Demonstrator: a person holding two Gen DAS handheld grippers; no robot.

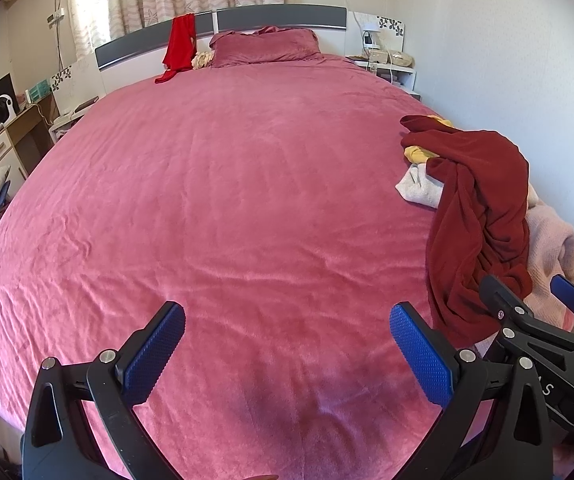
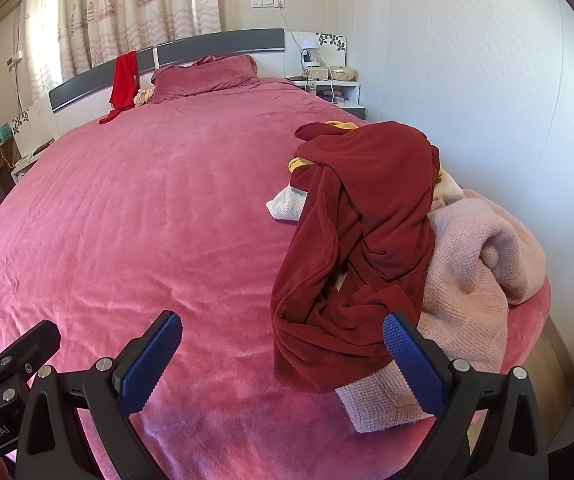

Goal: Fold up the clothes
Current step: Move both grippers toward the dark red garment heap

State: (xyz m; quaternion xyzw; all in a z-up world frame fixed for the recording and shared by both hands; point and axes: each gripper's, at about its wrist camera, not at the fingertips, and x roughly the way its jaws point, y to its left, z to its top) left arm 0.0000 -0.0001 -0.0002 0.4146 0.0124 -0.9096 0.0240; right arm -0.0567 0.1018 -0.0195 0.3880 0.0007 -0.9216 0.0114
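A heap of clothes lies on the right side of the pink bed [image 1: 227, 200] [image 2: 147, 220]. On top is a crumpled dark red garment [image 1: 475, 216] [image 2: 359, 248]. Under it lie a pale pink knit [image 2: 475, 280] [image 1: 555, 248], a white knit piece [image 2: 285, 205] [image 1: 419, 186] and a bit of yellow cloth [image 1: 417, 154] [image 2: 299, 164]. My left gripper [image 1: 287, 320] hovers open over bare bedspread, left of the heap. My right gripper [image 2: 283, 328] is open just short of the dark red garment's near edge, nothing between its fingers. Its black frame also shows in the left wrist view [image 1: 535, 292].
A bright red cloth [image 1: 179, 46] [image 2: 124, 82] hangs over the grey headboard [image 1: 279, 18], beside a pink pillow [image 1: 265, 46] [image 2: 205, 78]. A nightstand [image 2: 327, 84] with cables stands right of the bed, a desk [image 1: 3, 136] at the left. The wall runs close along the right.
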